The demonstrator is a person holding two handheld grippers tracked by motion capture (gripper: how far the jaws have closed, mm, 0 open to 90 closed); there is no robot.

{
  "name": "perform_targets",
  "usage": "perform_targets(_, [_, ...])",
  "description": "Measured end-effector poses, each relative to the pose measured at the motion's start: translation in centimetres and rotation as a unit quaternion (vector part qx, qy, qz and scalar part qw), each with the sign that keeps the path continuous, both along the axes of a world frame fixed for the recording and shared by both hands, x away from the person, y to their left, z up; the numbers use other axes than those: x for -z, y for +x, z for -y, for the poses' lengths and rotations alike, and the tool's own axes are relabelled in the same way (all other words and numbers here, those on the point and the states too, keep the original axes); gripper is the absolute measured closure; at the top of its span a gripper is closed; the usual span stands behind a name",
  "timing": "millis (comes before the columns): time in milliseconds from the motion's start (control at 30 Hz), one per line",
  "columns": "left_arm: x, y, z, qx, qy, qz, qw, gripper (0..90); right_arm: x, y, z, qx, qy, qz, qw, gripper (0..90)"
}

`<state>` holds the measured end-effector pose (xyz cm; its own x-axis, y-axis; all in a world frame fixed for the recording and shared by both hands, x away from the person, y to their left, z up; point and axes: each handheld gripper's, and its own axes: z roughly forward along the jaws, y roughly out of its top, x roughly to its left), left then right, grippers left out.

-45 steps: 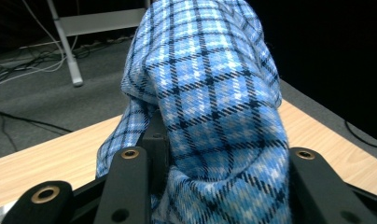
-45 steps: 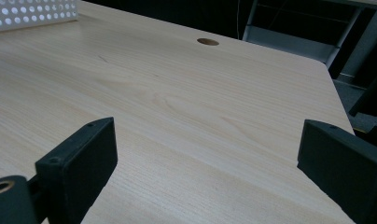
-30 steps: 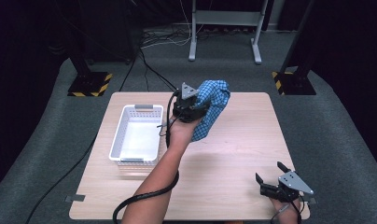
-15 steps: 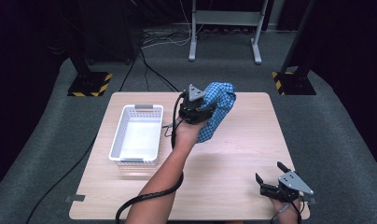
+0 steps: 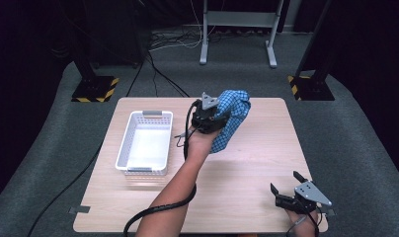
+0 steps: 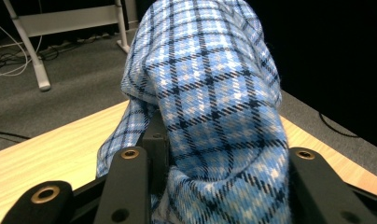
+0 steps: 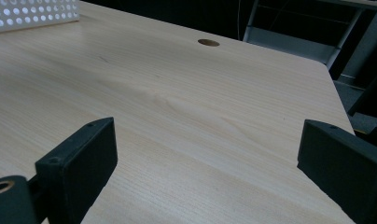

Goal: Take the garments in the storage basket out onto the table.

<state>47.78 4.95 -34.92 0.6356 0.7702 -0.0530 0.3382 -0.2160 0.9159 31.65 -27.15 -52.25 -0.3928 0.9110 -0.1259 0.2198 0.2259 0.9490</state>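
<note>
Shifted a little rightward over the last second, away from the basket: left gripper [image 5: 218, 118] with its load, held above the far middle of the wooden table [image 5: 247, 163].

At left on the table: white perforated plastic basket [image 5: 122, 153], long side running away from the person, grey handles at both ends, nothing inside but its bare white floor. Glimpsed too at the upper left corner of the right gripper view as a strip of white wall with round holes [image 7: 32, 14].

Just right of the basket: bare forearm reaching up from the bottom edge, black cable looping beside it, hand wrapped around the left gripper. Clamped in that gripper: blue checked cloth [image 5: 232, 118], bunched above the jaws and hanging down on the right side, lifted clear of the table. Seen up close in the left gripper view: plaid fabric [image 6: 210, 93] pinched between the two black jaws and draped over them.

Far right, at the near corner of the table: right gripper [image 5: 289, 186], low over the wood, jaws spread wide with nothing between them. Same wide gap in the right gripper view [image 7: 207, 154], bare wood grain beneath and a small round hole [image 7: 208, 43] near the far edge.
</note>
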Motion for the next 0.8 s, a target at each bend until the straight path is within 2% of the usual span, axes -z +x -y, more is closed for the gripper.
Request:
perform_targets(433, [2.4, 0.1, 0.8, -0.003, 0.003, -0.010, 0.9999, 58.8, 0.0, 0.0, 0.0, -0.001, 0.001, 0.000, 1.0000, 3.8])
perform_targets(800, [5.4, 0.3, 1.3, -0.012, 0.009, -0.028, 0.9995, 58.7, 0.0, 0.0, 0.0, -0.002, 0.001, 0.000, 1.0000, 3.8])
